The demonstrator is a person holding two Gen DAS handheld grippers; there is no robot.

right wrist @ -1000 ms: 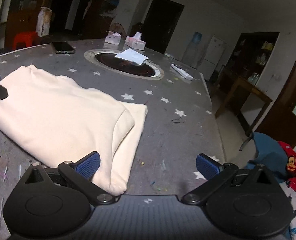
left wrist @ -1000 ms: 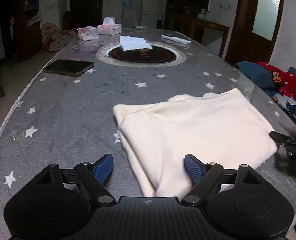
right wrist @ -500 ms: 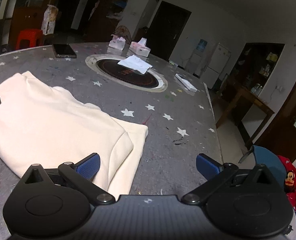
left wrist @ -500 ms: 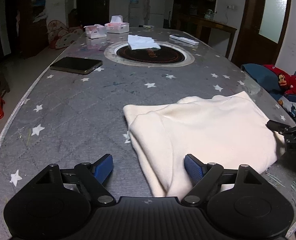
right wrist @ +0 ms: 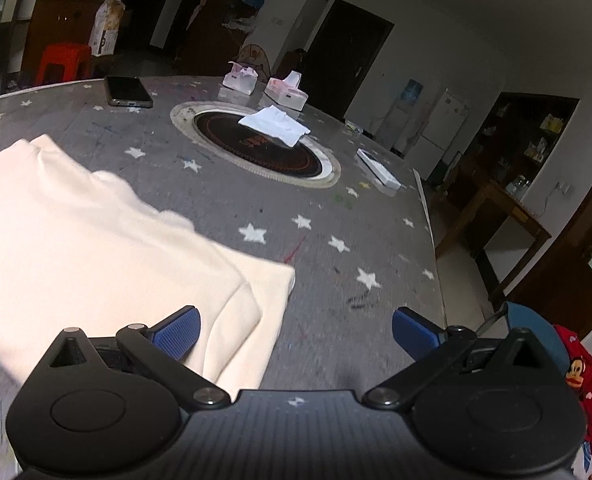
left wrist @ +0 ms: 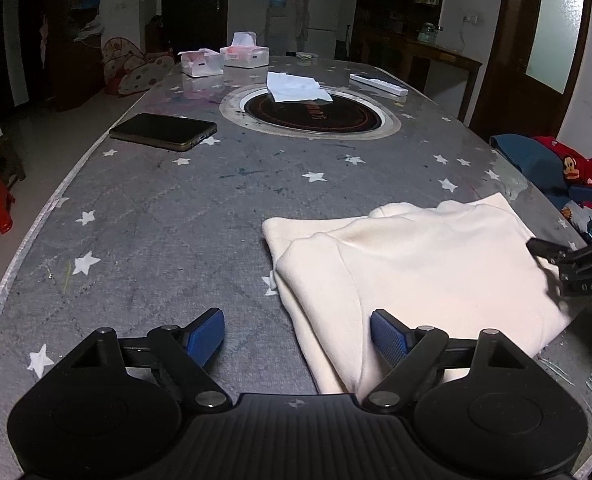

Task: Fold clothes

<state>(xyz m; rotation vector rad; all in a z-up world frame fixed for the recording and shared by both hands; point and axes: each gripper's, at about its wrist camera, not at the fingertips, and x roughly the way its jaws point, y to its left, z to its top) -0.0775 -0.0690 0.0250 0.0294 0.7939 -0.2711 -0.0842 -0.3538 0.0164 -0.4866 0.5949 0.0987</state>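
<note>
1. Underneath everything lies a grey quilted table cover with white stars [left wrist: 168, 216], spread over a long table with rounded edges; a round black inset hotplate with a pale ring [left wrist: 310, 114] sits in the middle.
2. Beyond it the room is dim: a white fridge [left wrist: 322, 16], dark wooden doors and shelves, a red plastic stool [right wrist: 62, 60].
3. On the far half rest a dark smartphone [left wrist: 163, 131], two pink tissue boxes [left wrist: 224, 58], a loose white tissue [left wrist: 296, 86] and a white remote [left wrist: 378, 83].
4. The folded cream sweatshirt [left wrist: 420, 272] lies flat at the near right edge, close to the rim.
5. The left gripper [left wrist: 298, 334] is spread wide, empty, straddling the garment's near corner.
6. The right gripper [right wrist: 296, 326] is likewise spread wide and empty over the opposite corner.
7. Bare cover stretches left of the garment and toward the hotplate; red cartoon-print fabric [left wrist: 576, 168] lies beyond the right rim.
</note>
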